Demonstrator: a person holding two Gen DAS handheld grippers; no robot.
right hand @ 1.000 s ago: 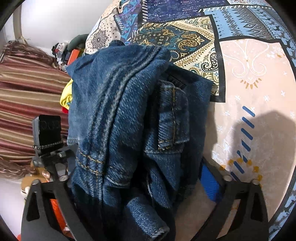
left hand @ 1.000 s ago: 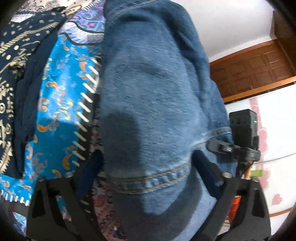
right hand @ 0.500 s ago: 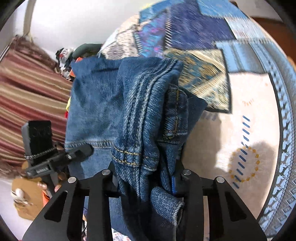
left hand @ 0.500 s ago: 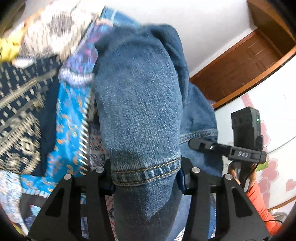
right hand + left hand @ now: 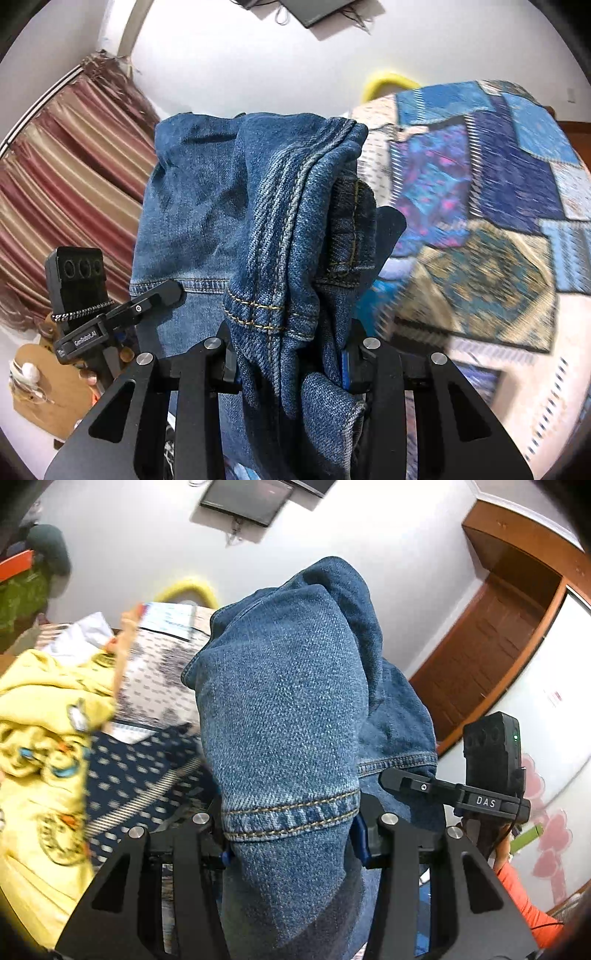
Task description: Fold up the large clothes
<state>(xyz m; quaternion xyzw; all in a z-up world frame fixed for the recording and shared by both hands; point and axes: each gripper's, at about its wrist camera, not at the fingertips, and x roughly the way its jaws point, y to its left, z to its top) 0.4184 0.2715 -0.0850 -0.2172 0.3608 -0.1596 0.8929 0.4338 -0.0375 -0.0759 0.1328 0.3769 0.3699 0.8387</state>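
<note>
Both tongs clamp the same garment, a pair of blue denim jeans (image 5: 284, 716) with tan double stitching. The left tongs (image 5: 291, 843) are shut on a hemmed leg end, whose cuff seam runs straight across the jaws; the right tongs (image 5: 288, 363) are shut on a bunched, thicker section where several seams meet. Both pairs of jaws have just been closing, with denim between them, and now bear on the cloth. The jeans hang in the air above the bed, draped forward over each tool, so that the cloth fills the centre of both views. The patchwork bedspread of blue, purple and cream panels (image 5: 480, 206) lies at about three o'clock in the right view; a crumpled yellow printed garment (image 5: 40, 760) lies at nine o'clock in the left view. Step in hand, as judged: the lift of the gripped ends, preparatory to a fold. The next move probably calls for both ends to travel together, evenly — the hanging cloth carried across and laid flat on the bedspread, clear of the yellow garment — before either grip is released.
</note>
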